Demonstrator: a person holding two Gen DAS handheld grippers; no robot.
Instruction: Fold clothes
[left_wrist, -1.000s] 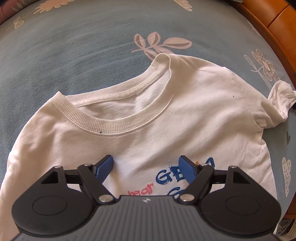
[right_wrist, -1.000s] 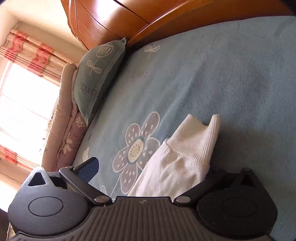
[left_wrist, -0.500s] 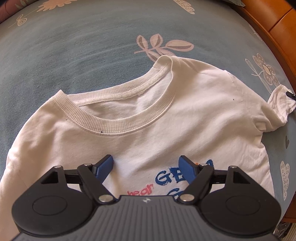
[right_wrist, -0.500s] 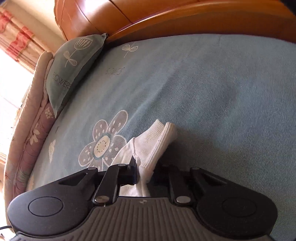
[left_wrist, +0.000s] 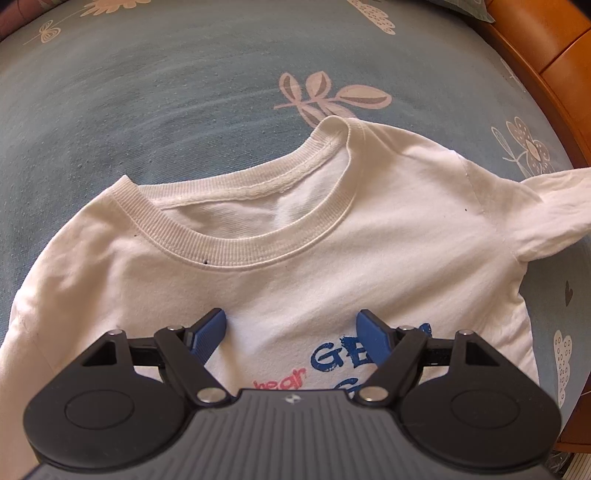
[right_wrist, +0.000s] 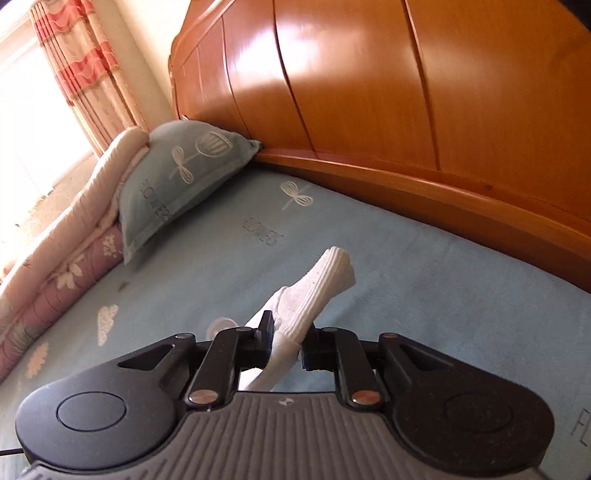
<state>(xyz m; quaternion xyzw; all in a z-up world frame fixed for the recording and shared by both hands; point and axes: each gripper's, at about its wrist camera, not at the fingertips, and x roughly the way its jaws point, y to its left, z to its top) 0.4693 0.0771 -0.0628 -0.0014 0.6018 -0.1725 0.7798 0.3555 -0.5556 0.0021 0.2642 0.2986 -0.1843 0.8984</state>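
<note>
A white shirt (left_wrist: 295, 266) with blue and red print lies face up on the blue bedsheet (left_wrist: 147, 110), collar pointing away. My left gripper (left_wrist: 291, 328) hovers over its chest, jaws wide apart, blue pads clear of the cloth. The shirt's right sleeve (left_wrist: 554, 206) is pulled up and out toward the right edge. In the right wrist view my right gripper (right_wrist: 286, 343) is shut on that sleeve's ribbed cuff (right_wrist: 317, 288), which sticks up past the fingers, lifted above the sheet.
A wooden headboard (right_wrist: 406, 92) rises behind the bed. A blue flower-print pillow (right_wrist: 177, 184) leans against it, beside rolled bedding (right_wrist: 66, 240) and a striped curtain (right_wrist: 85, 66). The bed's wooden frame (left_wrist: 535, 55) runs along the right.
My right gripper shut on the sleeve cuff, then lifted and rolled with it, so the headboard came into view. The sleeve stretched out to the right. The left gripper stayed put.
</note>
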